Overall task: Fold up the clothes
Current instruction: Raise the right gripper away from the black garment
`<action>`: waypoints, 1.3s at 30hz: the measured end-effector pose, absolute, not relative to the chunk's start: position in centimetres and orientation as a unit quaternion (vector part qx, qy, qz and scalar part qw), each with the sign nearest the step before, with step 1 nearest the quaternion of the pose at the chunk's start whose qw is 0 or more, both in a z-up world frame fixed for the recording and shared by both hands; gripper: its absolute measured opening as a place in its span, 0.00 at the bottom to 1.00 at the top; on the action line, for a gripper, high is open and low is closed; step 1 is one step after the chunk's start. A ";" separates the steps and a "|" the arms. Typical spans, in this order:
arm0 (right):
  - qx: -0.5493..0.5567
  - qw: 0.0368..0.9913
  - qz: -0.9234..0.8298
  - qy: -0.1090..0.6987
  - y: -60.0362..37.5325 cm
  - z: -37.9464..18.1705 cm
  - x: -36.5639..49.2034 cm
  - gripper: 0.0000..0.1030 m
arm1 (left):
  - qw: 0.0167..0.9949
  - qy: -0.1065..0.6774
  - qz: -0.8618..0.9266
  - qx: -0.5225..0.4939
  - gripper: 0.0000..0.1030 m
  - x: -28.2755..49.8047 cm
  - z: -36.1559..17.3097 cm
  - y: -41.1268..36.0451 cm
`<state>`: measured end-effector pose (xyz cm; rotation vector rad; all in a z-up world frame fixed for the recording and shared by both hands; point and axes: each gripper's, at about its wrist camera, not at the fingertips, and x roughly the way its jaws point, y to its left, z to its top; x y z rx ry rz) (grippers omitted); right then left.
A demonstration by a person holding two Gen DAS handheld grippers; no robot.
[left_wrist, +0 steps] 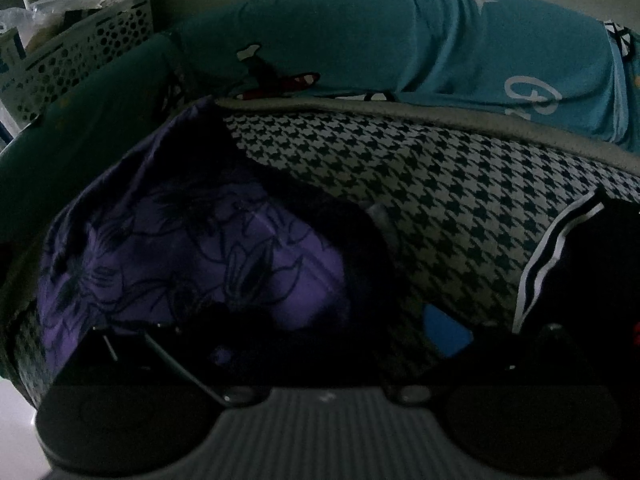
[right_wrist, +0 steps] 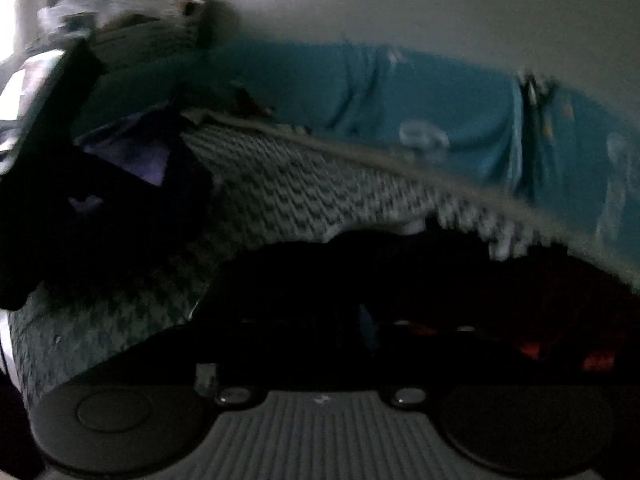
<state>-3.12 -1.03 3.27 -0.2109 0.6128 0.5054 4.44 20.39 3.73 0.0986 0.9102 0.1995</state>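
**Two garments on a checked blanket, left claw open**

Pale wall stands behind a bed that has a teal sheet with cartoon prints, and the light is very low. On the sheet lies a houndstooth blanket with a grey border. A white perforated basket full of bags is in the upper left of the left wrist view.

A purple floral garment lies on the blanket in the left half of the left wrist view. Its long axis runs from the lower left up toward the upper middle, and its narrow end points at the grey border. It is bunched, with a dark fold along its right side.

The left claw is at the bottom of this view, at the near edge of the purple garment. Its jaws stand well apart. The blue pad of the finger on the right is bare, with only the blanket behind it, so this claw is open and grips nothing that I can see.

A black garment with white stripes is at the right edge of the left wrist view. The stripes run from the bottom up and to the right.

In the right wrist view, which is blurred, the black garment fills the lower middle and right, and red print shows on it at the lower right. The right claw is over it at the bottom. Its fingers are lost in the dark cloth, so I cannot tell whether it is open or closed.
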 end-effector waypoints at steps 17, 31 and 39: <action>-0.278 0.860 0.376 0.205 6.5 1.5 -6.8 0.42 | 0.894 0.438 0.083 0.040 1.00 4.0 3.9 20.7; -0.426 0.809 0.363 0.178 7.3 -1.6 -6.8 0.41 | 0.895 0.438 0.074 0.032 1.00 3.7 4.1 20.8; -0.485 0.788 0.349 0.150 8.1 -3.5 -7.0 0.33 | 0.895 0.438 0.074 0.031 1.00 3.7 4.2 20.7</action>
